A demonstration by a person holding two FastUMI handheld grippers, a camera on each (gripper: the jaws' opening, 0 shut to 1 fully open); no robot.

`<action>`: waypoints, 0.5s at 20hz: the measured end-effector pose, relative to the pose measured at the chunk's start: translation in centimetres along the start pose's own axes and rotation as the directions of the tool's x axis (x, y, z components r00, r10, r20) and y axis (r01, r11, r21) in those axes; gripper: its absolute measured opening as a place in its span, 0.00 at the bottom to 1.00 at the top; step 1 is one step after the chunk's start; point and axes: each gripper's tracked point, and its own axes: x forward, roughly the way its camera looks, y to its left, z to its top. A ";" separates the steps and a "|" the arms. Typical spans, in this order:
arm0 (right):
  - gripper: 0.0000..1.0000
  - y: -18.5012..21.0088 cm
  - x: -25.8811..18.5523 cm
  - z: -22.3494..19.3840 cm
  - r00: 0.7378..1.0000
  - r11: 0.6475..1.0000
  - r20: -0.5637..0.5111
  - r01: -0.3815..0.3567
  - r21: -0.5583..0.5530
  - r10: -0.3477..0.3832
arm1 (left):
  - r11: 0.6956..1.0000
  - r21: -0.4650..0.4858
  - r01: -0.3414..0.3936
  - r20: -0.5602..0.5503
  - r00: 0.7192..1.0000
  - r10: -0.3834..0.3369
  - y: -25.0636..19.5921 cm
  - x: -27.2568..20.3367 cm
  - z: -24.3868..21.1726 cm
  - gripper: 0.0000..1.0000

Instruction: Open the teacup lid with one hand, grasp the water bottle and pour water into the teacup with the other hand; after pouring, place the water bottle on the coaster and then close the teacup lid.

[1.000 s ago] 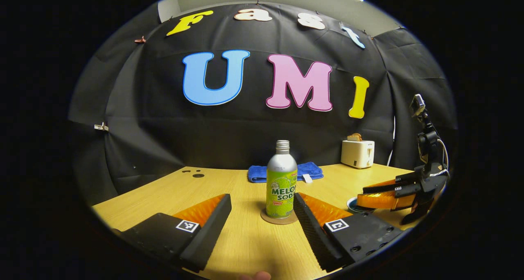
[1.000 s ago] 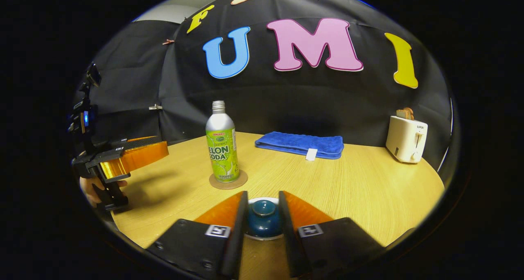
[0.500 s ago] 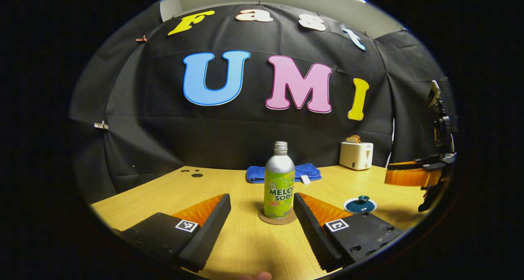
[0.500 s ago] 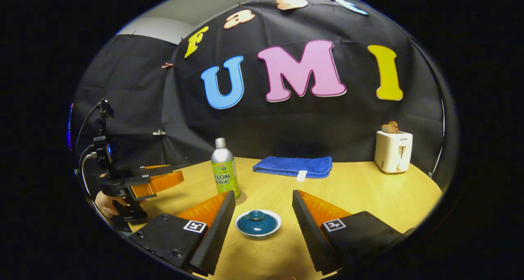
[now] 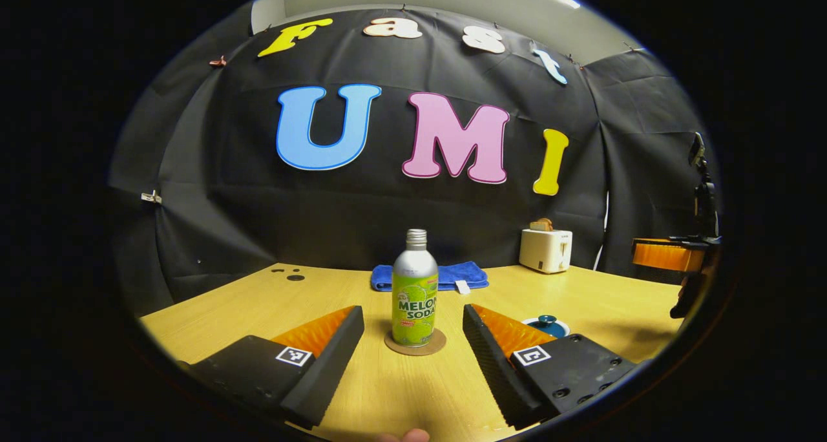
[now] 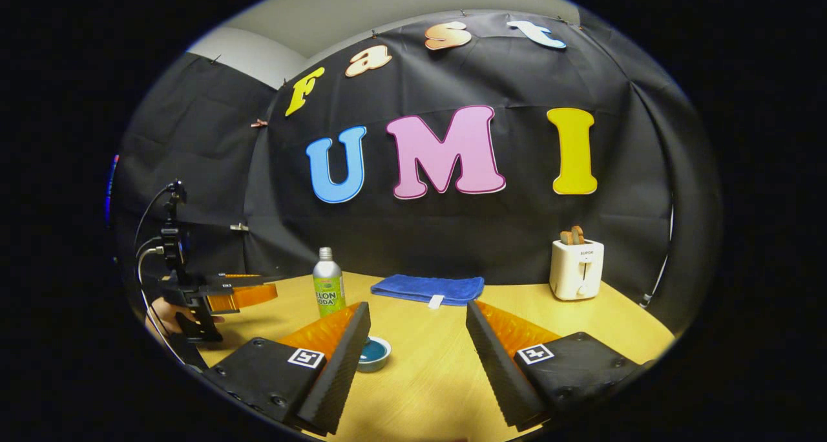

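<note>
While both grippers sit spread and empty, take the probably slippery metal water bottle at 12 o'clock by its labelled waist, left gripper squeezing gently.

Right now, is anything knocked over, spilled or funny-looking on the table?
Nothing stands out. The water bottle stands upright on its coaster, the teacup lid sits flat on the teacup, and the blue towel lies folded by the wall. No spill shows on the table. Both grippers hang back, jaws open.
</note>
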 end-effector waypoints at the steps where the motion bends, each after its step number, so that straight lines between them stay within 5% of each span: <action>1: 0.93 -0.3 0.0 0.3 1.000 1.000 0.009 0.008 0.000 -0.008 | 1.000 0.007 -0.001 -0.003 1.000 0.001 0.0 0.0 -0.1 0.97; 10: 0.92 -0.3 0.1 -0.1 1.000 1.000 -0.007 0.010 0.030 -0.009 | 1.000 0.003 -0.001 -0.014 1.000 0.001 0.0 0.1 -0.6 0.97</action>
